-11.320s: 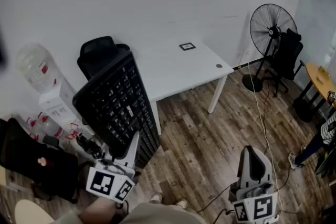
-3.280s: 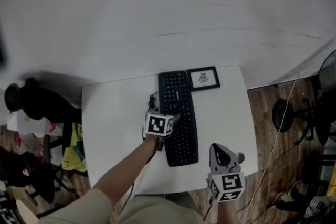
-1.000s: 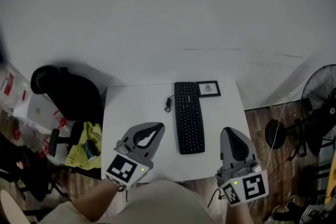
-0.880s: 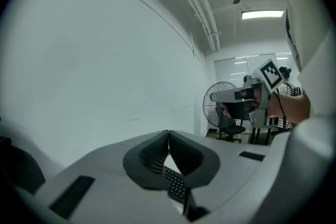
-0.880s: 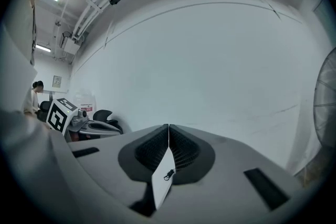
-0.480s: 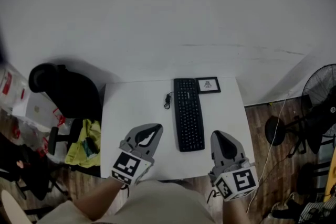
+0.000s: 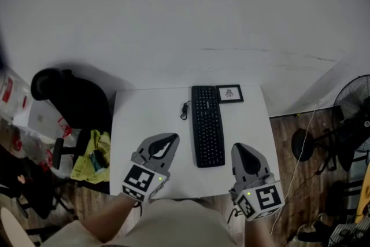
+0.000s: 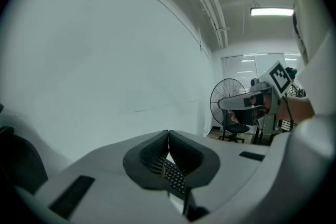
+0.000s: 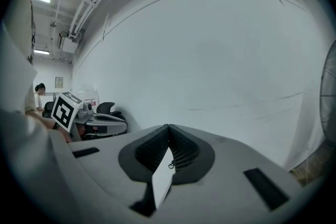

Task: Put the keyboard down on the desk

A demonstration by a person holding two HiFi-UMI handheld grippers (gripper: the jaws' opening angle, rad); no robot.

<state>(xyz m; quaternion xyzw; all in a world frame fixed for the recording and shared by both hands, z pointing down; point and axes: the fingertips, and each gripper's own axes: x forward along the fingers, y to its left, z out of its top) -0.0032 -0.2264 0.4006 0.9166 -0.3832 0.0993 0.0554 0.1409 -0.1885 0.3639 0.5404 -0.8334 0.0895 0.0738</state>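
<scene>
The black keyboard (image 7: 207, 126) lies flat on the white desk (image 7: 150, 118), long side running away from me, its cable (image 7: 185, 109) coiled at its left. My left gripper (image 7: 168, 141) hovers over the desk's front left, shut and empty, well clear of the keyboard. My right gripper (image 7: 241, 150) is at the front right edge, also shut with nothing in it. In the left gripper view the closed jaws (image 8: 168, 136) frame a slice of the keyboard (image 8: 173, 176). The right gripper view shows its tips (image 9: 169, 131) together with the desk (image 9: 163, 176) seen through the gap.
A small black picture frame (image 7: 229, 93) lies beside the keyboard's far right corner. A black office chair (image 7: 69, 95) stands left of the desk with yellow-green cloth (image 7: 92, 158) below it. A floor fan (image 7: 355, 104) and stool (image 7: 303, 144) are at the right. A white wall lies behind.
Since a second ago both grippers have drawn slightly inward toward the desk's front; the keyboard, carried upright much earlier, stays flat on the desk and has not moved.
</scene>
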